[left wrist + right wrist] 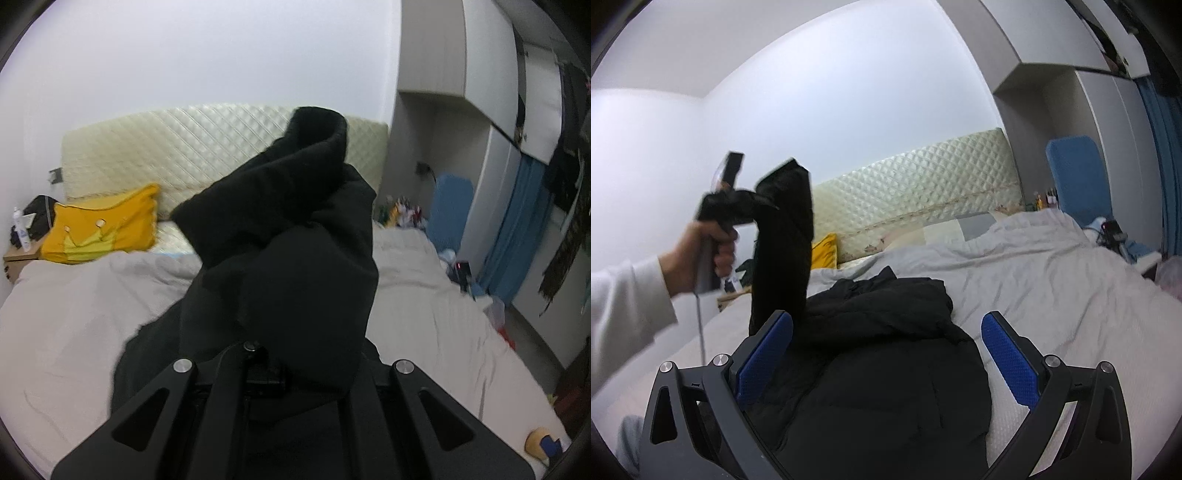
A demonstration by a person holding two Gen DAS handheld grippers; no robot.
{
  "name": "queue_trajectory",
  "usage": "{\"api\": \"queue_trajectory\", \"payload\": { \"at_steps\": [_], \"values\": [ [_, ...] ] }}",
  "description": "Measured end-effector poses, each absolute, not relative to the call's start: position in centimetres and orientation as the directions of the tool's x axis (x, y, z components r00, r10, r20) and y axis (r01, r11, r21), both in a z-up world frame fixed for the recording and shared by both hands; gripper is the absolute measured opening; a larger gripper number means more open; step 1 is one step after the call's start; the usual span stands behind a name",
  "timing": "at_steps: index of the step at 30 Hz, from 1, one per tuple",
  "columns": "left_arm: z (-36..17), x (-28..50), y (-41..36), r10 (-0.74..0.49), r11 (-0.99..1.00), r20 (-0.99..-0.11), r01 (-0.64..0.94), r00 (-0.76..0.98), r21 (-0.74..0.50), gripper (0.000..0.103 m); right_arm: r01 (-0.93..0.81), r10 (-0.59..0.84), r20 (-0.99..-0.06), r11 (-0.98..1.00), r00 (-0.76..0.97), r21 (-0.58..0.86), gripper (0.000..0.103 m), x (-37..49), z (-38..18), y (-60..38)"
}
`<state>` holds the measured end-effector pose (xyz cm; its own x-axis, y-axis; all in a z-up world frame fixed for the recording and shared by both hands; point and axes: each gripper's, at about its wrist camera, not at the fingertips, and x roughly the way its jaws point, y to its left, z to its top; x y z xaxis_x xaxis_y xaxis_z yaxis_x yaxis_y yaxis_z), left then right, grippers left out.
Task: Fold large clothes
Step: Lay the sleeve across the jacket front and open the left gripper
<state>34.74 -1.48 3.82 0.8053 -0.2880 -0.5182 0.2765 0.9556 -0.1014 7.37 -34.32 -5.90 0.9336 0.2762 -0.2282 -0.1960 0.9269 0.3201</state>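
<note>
Left tongs [753, 201] pinching black jacket [886, 362] sleeve, tips buried; right tongs [886, 354] spread.

Soft, even indoor light; strong fisheye bend and some motion blur.

Both views are bright and flat, with no hard shadows or glare; the white wall [207, 55] looks washed out with a faint bluish tint. The black jacket [886, 369] is so dark that its folds barely show. Straight lines bow towards the edges, as at the wardrobe [491, 110], and black corners ring each picture. In the right wrist view the person's hand [701, 254] and the raised sleeve [783, 236] are smeared. The yellow pillow [103, 225] is slightly soft.
</note>
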Motion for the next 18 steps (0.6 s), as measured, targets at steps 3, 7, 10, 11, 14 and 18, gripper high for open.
{"api": "queue_trajectory", "payload": {
  "at_steps": [3, 7, 10, 11, 14, 18],
  "values": [
    [1.4, 35.4, -4.8, -0.293, 0.949, -0.549, 0.306, 0.783, -0.07, 0.005, -0.189, 0.276, -0.228, 0.921, 0.934, 0.34, 0.103, 7.5, -6.1, -34.8],
    [-2.4, 35.7, -8.4, -0.292, 0.934, -0.603, 0.358, 0.742, -0.012, 0.006, -0.188, 0.278, -0.23, 0.918, 0.932, 0.349, 0.103, 7.7, -6.4, -34.9],
    [-5.5, 36.0, -10.6, -0.298, 0.919, -0.642, 0.395, 0.706, 0.008, 0.007, -0.193, 0.288, -0.235, 0.914, 0.928, 0.355, 0.103, 7.8, -6.7, -34.9],
    [-6.4, 36.2, -11.5, -0.296, 0.917, -0.654, 0.398, 0.697, 0.009, 0.007, -0.194, 0.289, -0.237, 0.914, 0.927, 0.356, 0.103, 8.0, -6.8, -35.1],
    [-9.5, 36.8, -13.2, -0.284, 0.919, -0.694, 0.394, 0.662, 0.0, 0.01, -0.193, 0.295, -0.245, 0.909, 0.923, 0.37, 0.103, 8.5, -7.2, -35.5],
    [-13.3, 38.0, -15.1, -0.247, 0.93, -0.756, 0.366, 0.606, -0.01, 0.016, -0.181, 0.295, -0.257, 0.903, 0.92, 0.391, 0.103, 9.2, -7.9, -36.0]
  ]
}}
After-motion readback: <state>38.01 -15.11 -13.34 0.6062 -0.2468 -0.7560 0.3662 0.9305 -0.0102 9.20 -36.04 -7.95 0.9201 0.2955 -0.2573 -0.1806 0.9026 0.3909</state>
